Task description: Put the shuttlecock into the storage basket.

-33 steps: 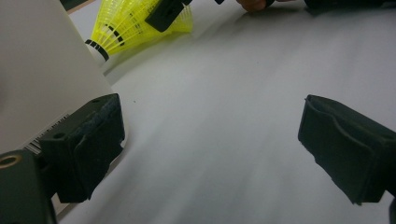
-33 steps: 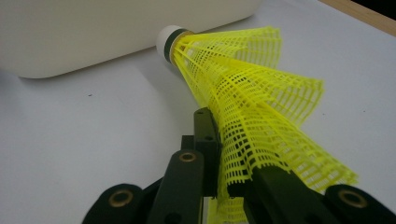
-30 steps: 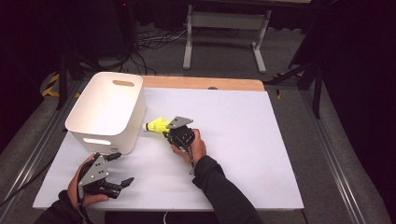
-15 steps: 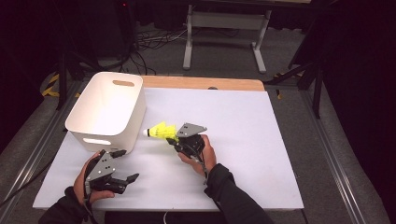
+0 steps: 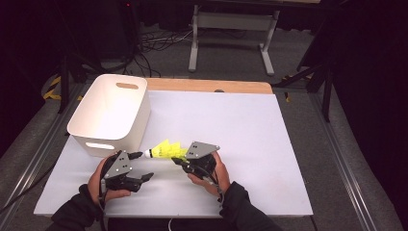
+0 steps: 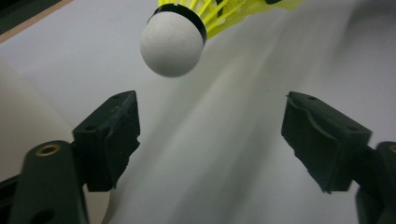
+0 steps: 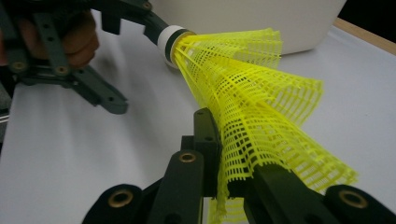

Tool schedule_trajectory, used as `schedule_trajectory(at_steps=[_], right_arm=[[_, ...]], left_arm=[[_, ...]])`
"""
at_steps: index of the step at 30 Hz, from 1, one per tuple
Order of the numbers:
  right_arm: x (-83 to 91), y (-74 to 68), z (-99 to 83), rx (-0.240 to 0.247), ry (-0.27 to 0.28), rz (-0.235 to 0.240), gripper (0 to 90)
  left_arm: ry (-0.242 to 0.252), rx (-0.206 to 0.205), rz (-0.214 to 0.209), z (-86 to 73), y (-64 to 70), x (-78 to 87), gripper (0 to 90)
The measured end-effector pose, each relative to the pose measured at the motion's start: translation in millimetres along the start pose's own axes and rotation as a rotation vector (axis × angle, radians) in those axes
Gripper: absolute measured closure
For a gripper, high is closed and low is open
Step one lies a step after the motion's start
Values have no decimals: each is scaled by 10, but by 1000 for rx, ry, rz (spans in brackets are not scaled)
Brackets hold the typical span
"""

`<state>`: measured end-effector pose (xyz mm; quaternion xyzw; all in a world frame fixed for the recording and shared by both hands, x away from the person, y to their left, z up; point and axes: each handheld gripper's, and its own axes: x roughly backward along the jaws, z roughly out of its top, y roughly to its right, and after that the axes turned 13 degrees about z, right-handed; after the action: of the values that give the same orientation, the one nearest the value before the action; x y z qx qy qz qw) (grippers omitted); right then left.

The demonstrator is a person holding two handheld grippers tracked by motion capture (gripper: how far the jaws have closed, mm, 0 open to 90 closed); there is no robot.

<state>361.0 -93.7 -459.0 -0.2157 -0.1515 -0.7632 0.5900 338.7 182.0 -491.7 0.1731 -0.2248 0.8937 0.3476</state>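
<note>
A yellow mesh shuttlecock (image 5: 166, 150) with a white cork tip (image 6: 172, 43) hangs above the white table near its front. My right gripper (image 5: 179, 160) is shut on the yellow skirt (image 7: 252, 107), the cork pointing left toward the other hand. In the right gripper view its jaws (image 7: 231, 149) pinch the skirt's wide end. My left gripper (image 5: 143, 166) is open with nothing between its jaws (image 6: 210, 116). The cork floats just beyond its left jaw's tip. From the right gripper view, the left gripper (image 7: 135, 65) has one jaw right beside the cork; contact cannot be told.
A white bin (image 5: 108, 113) with handle slots stands at the table's left, close behind the left gripper, and also rises behind the shuttlecock as the bin (image 7: 261, 18). The white tabletop (image 5: 250, 130) stretches bare to the right, with a wooden strip along its far edge.
The right gripper carried the shuttlecock toward the table's front and the left hand. The left gripper moved up and right to meet the cork, staying open.
</note>
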Motion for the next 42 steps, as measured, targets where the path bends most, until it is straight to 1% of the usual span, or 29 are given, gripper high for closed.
schedule_trajectory(at_steps=[2, 4, 5, 7, 8, 9, 10, 12, 14, 15, 16, 17, 19, 20, 21, 22, 24, 25, 27, 29, 32, 34, 36, 37, 38, 39, 40, 41, 42], right_arm=[[19, -62, 18, 19, -13, 16, 876], [22, -80, 20, 24, -15, 22, 875], [24, -97, 23, 27, -20, 26, 876], [23, -126, 27, 38, -35, 34, 875], [20, -150, 33, 52, -53, 34, 874], [20, -150, 33, 52, -53, 34, 874], [18, -161, 36, 59, -61, 37, 874], [3, -193, 50, 82, -88, 38, 871], [-4, -203, 55, 89, -100, 33, 869], [-16, -219, 63, 106, -125, 28, 866], [-16, -219, 63, 106, -125, 28, 866], [-20, -231, 71, 120, -139, 27, 863], [-18, -233, 77, 124, -145, 25, 861], [-17, -237, 86, 132, -157, 21, 859], [-16, -243, 95, 143, -172, 18, 857], [-9, -253, 108, 160, -183, 8, 854], [1, -262, 130, 169, -196, 13, 850], [8, -266, 143, 178, -202, 12, 847], [20, -283, 181, 192, -221, 17, 842], [21, -290, 196, 194, -228, 21, 841], [15, -308, 242, 209, -259, 32, 826], [12, -305, 254, 212, -260, 33, 818], [14, -303, 294, 209, -280, 53, 795], [15, -307, 309, 208, -288, 52, 791], [16, -305, 332, 213, -291, 54, 783], [24, -304, 373, 206, -289, 66, 752], [29, -302, 389, 206, -294, 82, 743], [29, -302, 389, 206, -294, 82, 743], [31, -300, 416, 201, -288, 100, 709]], left_arm=[[-4, -1, -6, 37, 7, -40, 260], [-10, 0, -27, 73, 11, -78, 257], [-11, -6, -33, 87, 14, -93, 252], [-4, -20, -51, 116, 18, -116, 296], [-8, -21, -56, 130, 30, -127, 306], [-5, -25, -62, 143, 32, -137, 306], [-4, -23, -76, 154, 36, -148, 336], [-11, -29, -81, 176, 54, -173, 391], [-12, -48, -90, 194, 57, -190, 411], [-16, -48, -109, 206, 67, -207, 435], [-16, -48, -109, 206, 67, -207, 469], [-25, -51, -108, 215, 82, -223, 481], [-25, -56, -106, 221, 84, -234, 490], [-32, -53, -113, 225, 97, -243, 495], [-35, -64, -103, 234, 102, -254, 498], [-37, -65, -111, 238, 107, -267, 503], [-44, -78, -108, 252, 118, -288, 506], [-49, -74, -110, 258, 133, -303, 506], [-55, -94, -101, 282, 160, -340, 499], [-56, -95, -101, 290, 175, -350, 498], [-51, -103, -100, 337, 199, -387, 480], [-46, -100, -98, 348, 205, -397, 470], [-40, -104, -92, 368, 214, -409, 468], [-35, -102, -88, 373, 216, -413, 468], [-32, -98, -85, 376, 211, -416, 469], [-32, -92, -88, 376, 209, -422, 469], [-28, -89, -92, 372, 202, -419, 469], [-28, -89, -92, 372, 202, -419, 472], [-18, -83, -95, 373, 215, -416, 472]])
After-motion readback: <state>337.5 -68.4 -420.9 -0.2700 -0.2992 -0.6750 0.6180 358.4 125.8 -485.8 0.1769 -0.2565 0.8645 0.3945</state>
